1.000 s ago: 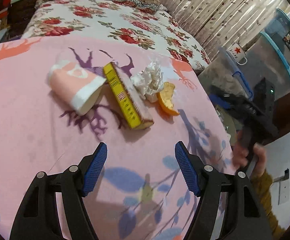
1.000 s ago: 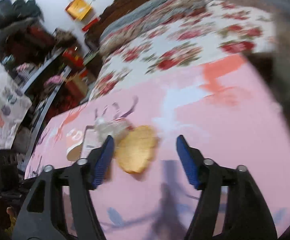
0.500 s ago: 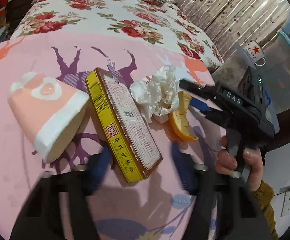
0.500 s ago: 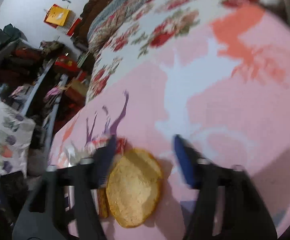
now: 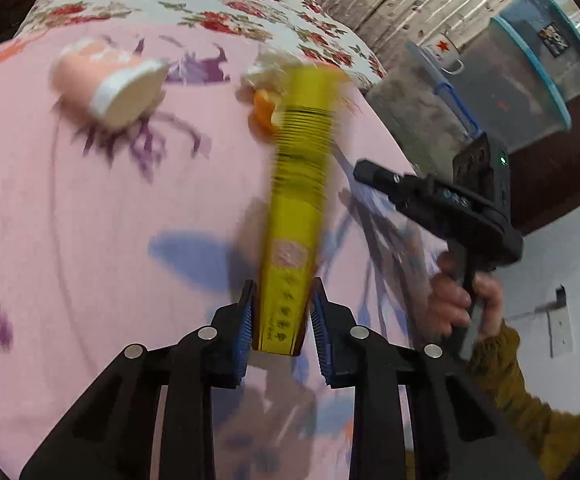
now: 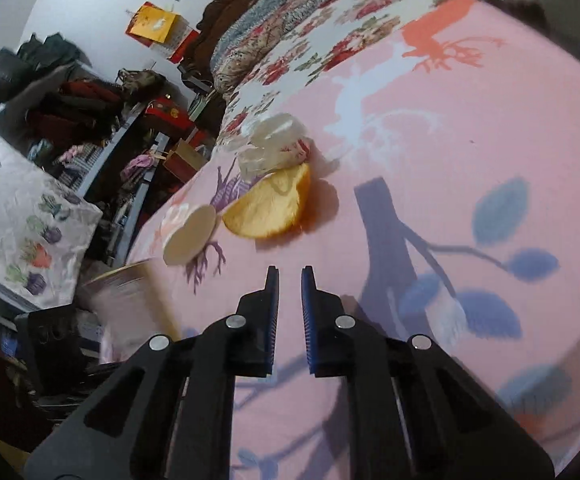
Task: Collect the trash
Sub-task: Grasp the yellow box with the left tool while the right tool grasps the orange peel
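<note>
My left gripper (image 5: 281, 304) has its jaws closing on the near end of a long yellow box (image 5: 296, 208), pads pressed to both sides. The box sticks up away from me, blurred, off the pink bed cover (image 5: 89, 220). Behind it lie an orange peel (image 5: 263, 114), a crumpled white tissue (image 5: 265, 72) and a pink tissue pack (image 5: 109, 84). My right gripper (image 6: 290, 280) is shut with nothing between its pads, a short way in front of the orange peel (image 6: 269, 208). The tissue (image 6: 269, 144) and pack (image 6: 189, 234) lie beyond. The yellow box (image 6: 129, 300) shows blurred at left.
A hand (image 5: 458, 292) holds the right gripper (image 5: 364, 170) at the bed's right edge. Clear plastic bins with blue rims (image 5: 530, 80) and a star mug (image 5: 448, 54) stand beyond. A floral quilt (image 5: 209, 12) lies further back. Cluttered shelves (image 6: 89, 120) and a white bag (image 6: 17, 220) flank the bed.
My left gripper went in, closed on the yellow box and lifted its far end off the cover. My right gripper shut on nothing and drew back; the peel stayed on the bed.
</note>
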### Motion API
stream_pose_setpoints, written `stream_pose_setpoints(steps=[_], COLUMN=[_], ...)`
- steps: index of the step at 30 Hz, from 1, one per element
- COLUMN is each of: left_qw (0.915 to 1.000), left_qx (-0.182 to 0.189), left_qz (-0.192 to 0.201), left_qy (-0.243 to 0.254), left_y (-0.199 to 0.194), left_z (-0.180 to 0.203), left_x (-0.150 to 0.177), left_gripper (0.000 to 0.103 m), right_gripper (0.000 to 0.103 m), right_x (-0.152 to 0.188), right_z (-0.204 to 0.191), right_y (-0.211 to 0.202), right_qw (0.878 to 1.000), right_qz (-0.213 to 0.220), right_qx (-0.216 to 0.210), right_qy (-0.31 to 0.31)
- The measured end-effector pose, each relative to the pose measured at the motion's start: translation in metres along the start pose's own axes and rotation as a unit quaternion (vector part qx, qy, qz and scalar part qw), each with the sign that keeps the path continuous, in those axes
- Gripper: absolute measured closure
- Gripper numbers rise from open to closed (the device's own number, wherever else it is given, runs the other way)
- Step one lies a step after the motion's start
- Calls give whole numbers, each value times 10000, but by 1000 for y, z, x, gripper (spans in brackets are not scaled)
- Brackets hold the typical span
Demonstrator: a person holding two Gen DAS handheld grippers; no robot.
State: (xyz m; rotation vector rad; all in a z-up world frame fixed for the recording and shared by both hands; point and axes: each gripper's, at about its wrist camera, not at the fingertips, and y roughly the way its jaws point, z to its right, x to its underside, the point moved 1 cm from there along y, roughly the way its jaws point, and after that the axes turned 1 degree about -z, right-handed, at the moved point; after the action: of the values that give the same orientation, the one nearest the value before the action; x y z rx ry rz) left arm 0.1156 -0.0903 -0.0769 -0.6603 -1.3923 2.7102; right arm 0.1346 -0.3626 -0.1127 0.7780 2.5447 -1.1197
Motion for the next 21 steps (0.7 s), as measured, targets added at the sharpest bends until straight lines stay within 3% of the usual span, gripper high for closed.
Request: stream_pose_setpoints(steps=[3,4,5,6,7,11,18,21], left_qw=[9996,9996,9994,9992,9989,9985,9988,9988], left_qx=[-245,-250,-256,-271,-292,-244,-175,-168], left_qz=[76,81,107,141,184,234,244,236], left_qy=[-64,-122,-203,-263,-319,-423,-397,-393], left_y=[-13,-15,-18,-21,-23,-28,-31,-31], left_z=[-7,-10,-14,-17,-20,-27,-28,-28], left_x=[20,22,24,26,26,25,26,24], left_gripper=[78,78,78,78,78,77,77,76], right_gripper=[86,79,50,29,14,32,36,63], right_x=[-1,-1,-2,-3,-5,-20,-45,-52], right_z=[3,5,8,10,8,-7,-11,-13], right_y=[-1,-1,0,0,-2,13,51,67], right_qw=[9998,9994,9985,9979,9971,9986,9989,9993], right_qz=[116,132,158,216,466,440,260,116], right_qx=[20,-64,-166,-176,-99,281,379,318], right_qy=[181,324,493,590,587,119,125,176])
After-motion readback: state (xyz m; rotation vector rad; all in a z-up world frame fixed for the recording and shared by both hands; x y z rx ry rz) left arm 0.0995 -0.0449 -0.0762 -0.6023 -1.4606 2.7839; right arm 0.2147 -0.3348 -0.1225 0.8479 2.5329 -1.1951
